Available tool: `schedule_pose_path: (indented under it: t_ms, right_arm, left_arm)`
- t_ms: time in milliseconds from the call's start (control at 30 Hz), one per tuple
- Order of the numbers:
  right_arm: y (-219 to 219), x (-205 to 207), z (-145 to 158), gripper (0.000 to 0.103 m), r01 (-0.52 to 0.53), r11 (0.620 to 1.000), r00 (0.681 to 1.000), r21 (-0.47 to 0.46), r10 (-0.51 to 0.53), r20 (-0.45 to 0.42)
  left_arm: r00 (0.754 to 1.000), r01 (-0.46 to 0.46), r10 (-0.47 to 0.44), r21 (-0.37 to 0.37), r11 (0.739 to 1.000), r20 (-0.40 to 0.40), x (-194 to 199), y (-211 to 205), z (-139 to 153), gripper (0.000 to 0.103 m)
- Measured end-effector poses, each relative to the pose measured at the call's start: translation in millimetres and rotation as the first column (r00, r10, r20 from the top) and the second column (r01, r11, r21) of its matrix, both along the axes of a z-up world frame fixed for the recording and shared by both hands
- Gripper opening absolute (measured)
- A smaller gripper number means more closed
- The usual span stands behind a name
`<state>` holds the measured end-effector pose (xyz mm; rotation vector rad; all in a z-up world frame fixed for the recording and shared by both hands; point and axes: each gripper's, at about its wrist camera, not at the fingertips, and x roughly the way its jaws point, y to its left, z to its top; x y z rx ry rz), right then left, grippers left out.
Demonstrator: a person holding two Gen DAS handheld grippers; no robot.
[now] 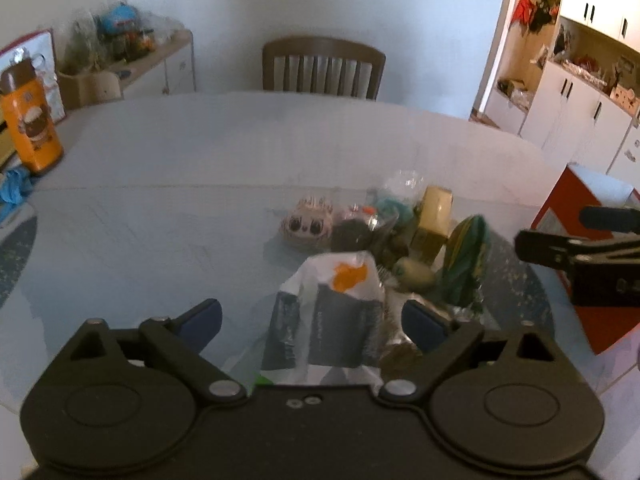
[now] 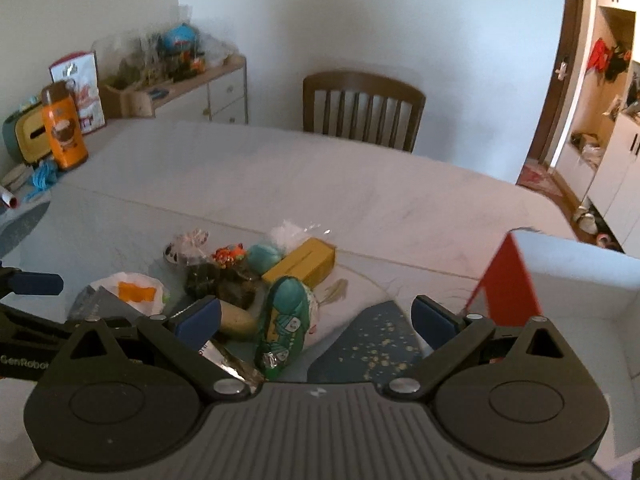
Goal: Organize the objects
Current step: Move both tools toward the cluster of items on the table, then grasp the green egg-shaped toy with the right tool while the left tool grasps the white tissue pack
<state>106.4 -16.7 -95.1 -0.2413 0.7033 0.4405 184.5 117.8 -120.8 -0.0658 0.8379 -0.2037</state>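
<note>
A heap of small snacks lies on the pale table (image 1: 200, 152). Nearest my left gripper (image 1: 312, 320) is a grey and white packet with an orange patch (image 1: 332, 312); the open jaws stand on either side of it, without touching. Behind it sit a cat-face pouch (image 1: 306, 226), a yellow box (image 1: 434, 216) and a green wrapped snack (image 1: 466, 264). My right gripper (image 2: 316, 316) is open above the table, with the green wrapped snack (image 2: 282, 328) just inside its left finger. The yellow box (image 2: 304, 264) and the orange-patch packet (image 2: 128, 290) lie beyond.
A red and white box (image 2: 560, 280) stands open at the right of the heap. An orange bottle (image 1: 32, 120) and a blue cord (image 1: 14, 188) are at the far left. A wooden chair (image 1: 324, 66) is behind the table, with a cluttered sideboard (image 2: 192, 80) at the left wall.
</note>
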Motion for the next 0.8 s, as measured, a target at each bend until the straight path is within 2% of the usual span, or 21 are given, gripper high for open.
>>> schedule_pose_path:
  t_ms: [67,200,267,400,600,667,733,800]
  right_arm:
    - [6,9,-8,0.092,0.013,1.0,1.0,-0.018,-0.013,-0.014]
    - [14,22,-24,0.087,0.007,1.0,0.998,-0.026,-0.008,-0.055]
    - [16,28,-30,0.08,-0.005,1.0,0.997,-0.028,0.002,-0.076]
    - [21,36,-38,0.068,-0.018,0.999,0.994,-0.027,0.015,-0.112]
    - [27,43,-42,0.049,-0.035,0.999,0.989,-0.015,0.033,-0.144]
    - [28,43,-41,0.04,-0.042,0.999,0.989,-0.011,0.04,-0.146]
    - [30,42,-40,0.039,-0.048,0.999,0.988,-0.015,0.046,-0.145]
    - [32,41,-40,0.038,-0.048,0.999,0.989,-0.022,0.044,-0.142]
  left_arm:
    - [1.0,0.018,-0.018,-0.008,1.0,-0.025,4,2,-6,0.091]
    - [0.998,0.041,-0.042,-0.016,0.999,-0.042,8,4,-10,0.089]
    - [0.997,0.057,-0.058,-0.023,0.998,-0.053,11,6,-14,0.083]
    - [0.995,0.061,-0.066,-0.064,0.996,-0.076,17,12,-17,0.08]
    - [0.991,0.088,-0.099,-0.113,0.99,-0.089,17,16,-15,0.064]
    - [0.989,0.107,-0.119,-0.133,0.985,-0.088,17,17,-13,0.053]
    - [0.986,0.131,-0.144,-0.138,0.982,-0.085,16,17,-12,0.05]
    - [0.985,0.139,-0.152,-0.139,0.98,-0.088,17,16,-12,0.042]
